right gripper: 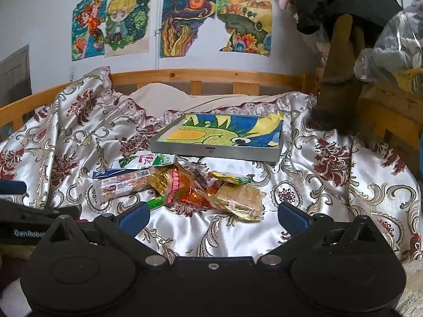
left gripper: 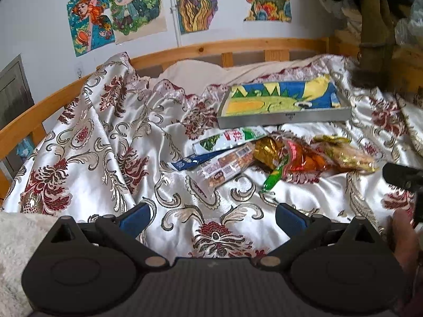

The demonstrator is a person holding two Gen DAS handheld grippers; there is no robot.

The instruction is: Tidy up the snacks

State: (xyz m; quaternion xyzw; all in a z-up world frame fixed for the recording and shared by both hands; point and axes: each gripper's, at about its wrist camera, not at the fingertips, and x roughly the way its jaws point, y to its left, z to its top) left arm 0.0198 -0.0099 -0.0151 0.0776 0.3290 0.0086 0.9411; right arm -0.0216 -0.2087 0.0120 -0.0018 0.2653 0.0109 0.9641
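Left gripper (left gripper: 211, 215): jaws spread wide, nothing between them, hovering over the bedspread (left gripper: 92, 158) near of the snacks.
Right gripper (right gripper: 211, 215): jaws spread wide, empty, just near of the snack pile (right gripper: 179, 187).
Snack pile: wrapped packets heaped together on the bedspread, just near of the grey tray (right gripper: 216, 153).
Tray: shallow, lined with a bright drawing, no packets in it.
Left view only: right gripper's dark body at the right edge.
Right view only: left gripper's body at the left edge; clear plastic bag (right gripper: 391, 45) far right.
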